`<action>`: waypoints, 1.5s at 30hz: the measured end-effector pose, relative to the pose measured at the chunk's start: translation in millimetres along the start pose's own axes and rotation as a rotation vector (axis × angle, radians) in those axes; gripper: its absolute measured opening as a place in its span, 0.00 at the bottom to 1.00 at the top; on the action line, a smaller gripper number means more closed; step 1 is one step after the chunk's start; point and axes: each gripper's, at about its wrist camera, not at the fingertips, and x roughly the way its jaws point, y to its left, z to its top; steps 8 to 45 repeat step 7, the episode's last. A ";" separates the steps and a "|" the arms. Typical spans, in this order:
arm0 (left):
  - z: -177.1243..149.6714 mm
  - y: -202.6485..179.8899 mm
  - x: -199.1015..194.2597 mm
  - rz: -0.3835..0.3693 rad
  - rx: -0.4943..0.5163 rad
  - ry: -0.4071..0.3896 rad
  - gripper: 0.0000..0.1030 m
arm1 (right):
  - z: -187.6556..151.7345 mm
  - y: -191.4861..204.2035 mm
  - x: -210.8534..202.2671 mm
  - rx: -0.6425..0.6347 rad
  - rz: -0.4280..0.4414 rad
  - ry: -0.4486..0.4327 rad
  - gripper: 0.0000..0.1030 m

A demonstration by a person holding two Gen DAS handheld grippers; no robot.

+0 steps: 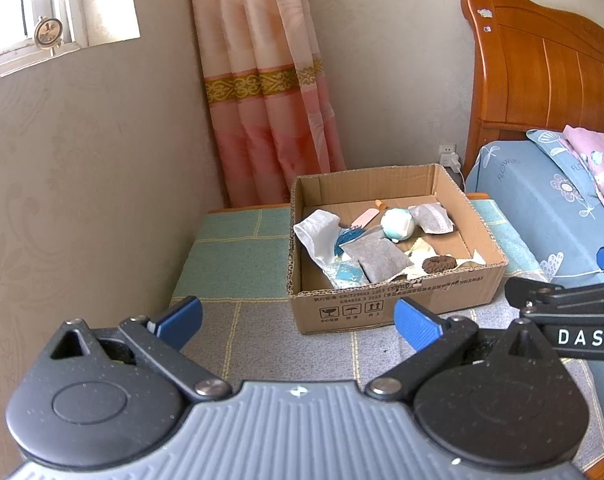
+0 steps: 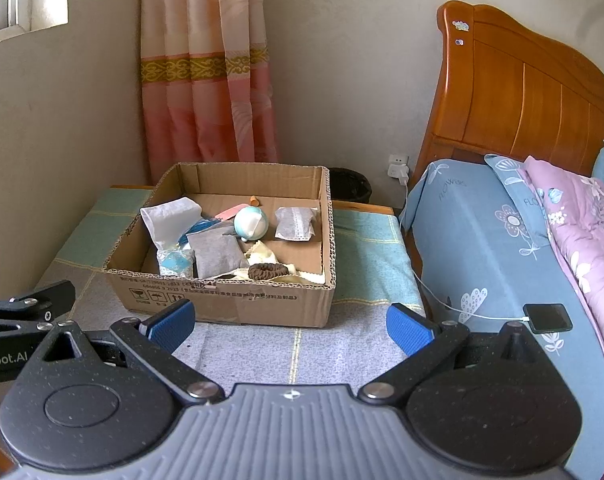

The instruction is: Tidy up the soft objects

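The left claw (image 1: 298, 322) hangs with its blue pads wide apart, holding nothing, above the checked cloth of the worktop (image 1: 230, 248). Ahead stands the cardboard box (image 1: 393, 300); inside lie a white cloth (image 1: 315, 232), a grey pouch (image 1: 375, 258) and a brown hair tie (image 1: 439, 263). The right claw (image 2: 290, 324) is equally spread and empty. On the bed (image 2: 481, 240) rests a phone (image 2: 547, 317).

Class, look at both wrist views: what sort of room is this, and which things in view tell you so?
Most likely a home bedroom. A wooden headboard stands over a bed with flowered bedding, a curtain hangs in the corner, and a phone lies charging on the bed.
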 end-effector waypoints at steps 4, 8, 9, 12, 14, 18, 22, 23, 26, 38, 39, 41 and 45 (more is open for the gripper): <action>0.3 0.3 -0.2 0.001 -0.001 0.001 0.99 | 0.1 0.5 0.0 -0.001 -0.001 -0.001 1.00; 0.4 0.5 -0.4 -0.003 -0.001 0.002 0.99 | 0.0 0.4 0.0 0.000 0.000 -0.001 1.00; 0.4 0.5 -0.4 -0.003 -0.001 0.002 0.99 | 0.0 0.4 0.0 0.000 0.000 -0.001 1.00; 0.4 0.5 -0.4 -0.003 -0.001 0.002 0.99 | 0.0 0.4 0.0 0.000 0.000 -0.001 1.00; 0.4 0.5 -0.4 -0.003 -0.001 0.002 0.99 | 0.0 0.4 0.0 0.000 0.000 -0.001 1.00; 0.4 0.5 -0.4 -0.003 -0.001 0.002 0.99 | 0.0 0.4 0.0 0.000 0.000 -0.001 1.00; 0.4 0.5 -0.4 -0.003 -0.001 0.002 0.99 | 0.0 0.4 0.0 0.000 0.000 -0.001 1.00; 0.4 0.5 -0.4 -0.003 -0.001 0.002 0.99 | 0.0 0.4 0.0 0.000 0.000 -0.001 1.00; 0.4 0.5 -0.4 -0.003 -0.001 0.002 0.99 | 0.0 0.4 0.0 0.000 0.000 -0.001 1.00; 0.4 0.5 -0.4 -0.003 -0.001 0.002 0.99 | 0.0 0.4 0.0 0.000 0.000 -0.001 1.00; 0.4 0.5 -0.4 -0.003 -0.001 0.002 0.99 | 0.0 0.4 0.0 0.000 0.000 -0.001 1.00; 0.4 0.5 -0.4 -0.003 -0.001 0.002 0.99 | 0.0 0.4 0.0 0.000 0.000 -0.001 1.00; 0.4 0.5 -0.4 -0.003 -0.001 0.002 0.99 | 0.0 0.4 0.0 0.000 0.000 -0.001 1.00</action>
